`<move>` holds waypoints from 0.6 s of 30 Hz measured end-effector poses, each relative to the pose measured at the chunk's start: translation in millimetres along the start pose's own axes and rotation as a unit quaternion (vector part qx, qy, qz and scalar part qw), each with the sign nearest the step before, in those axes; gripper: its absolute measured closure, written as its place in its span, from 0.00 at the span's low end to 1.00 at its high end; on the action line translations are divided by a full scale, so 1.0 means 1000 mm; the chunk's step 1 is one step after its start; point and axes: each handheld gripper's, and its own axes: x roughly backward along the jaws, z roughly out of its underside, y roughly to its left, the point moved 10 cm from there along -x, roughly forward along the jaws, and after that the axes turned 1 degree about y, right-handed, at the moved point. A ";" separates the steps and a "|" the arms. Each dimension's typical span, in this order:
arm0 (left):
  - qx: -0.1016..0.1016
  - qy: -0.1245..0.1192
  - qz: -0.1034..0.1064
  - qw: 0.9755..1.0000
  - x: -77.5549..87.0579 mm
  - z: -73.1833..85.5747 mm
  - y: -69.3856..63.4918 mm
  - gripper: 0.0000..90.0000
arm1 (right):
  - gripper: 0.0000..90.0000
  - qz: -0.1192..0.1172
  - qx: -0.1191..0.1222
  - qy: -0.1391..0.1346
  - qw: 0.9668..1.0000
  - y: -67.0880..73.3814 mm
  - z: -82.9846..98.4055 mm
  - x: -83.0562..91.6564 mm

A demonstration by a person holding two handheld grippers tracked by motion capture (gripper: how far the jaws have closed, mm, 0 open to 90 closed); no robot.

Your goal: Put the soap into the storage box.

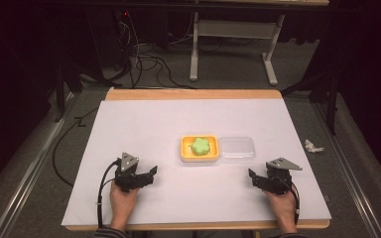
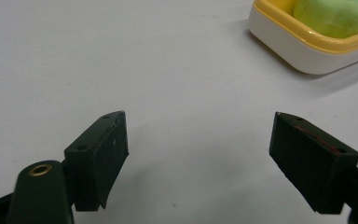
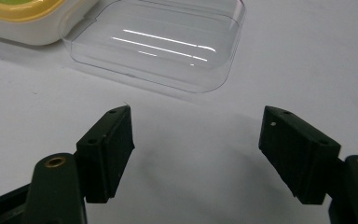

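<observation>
A yellow-rimmed container [image 1: 200, 148] is seen near the middle of the white-covered table [image 1: 144, 124] in the high view, with a green flower-shaped block [image 1: 200, 146] lying inside it. A clear plastic lid [image 1: 236, 148] lies flat on the table, touching the container at its 3 o'clock side. The left tool [image 1: 151, 173] is held at about 8 o'clock from the container, resting low on the table, its jaws spread wide with nothing between them. The right tool [image 1: 252, 177] is held at about 4 o'clock from the lid, its jaws likewise spread and empty. In the left gripper view, the container's corner is seen at 1 o'clock, well apart from the jaws. In the right gripper view, the lid lies near, just beyond the jaws.
</observation>
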 end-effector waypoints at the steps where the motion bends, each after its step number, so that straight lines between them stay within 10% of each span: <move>1: 0.000 0.002 -0.001 1.000 0.000 0.000 0.000 0.22 | 0.29 0.001 0.003 0.000 1.000 0.001 0.000 0.000; 18: 0.000 0.003 -0.002 1.000 0.000 0.001 0.001 0.22 | 0.29 0.016 0.037 0.006 0.999 0.006 0.003 -0.002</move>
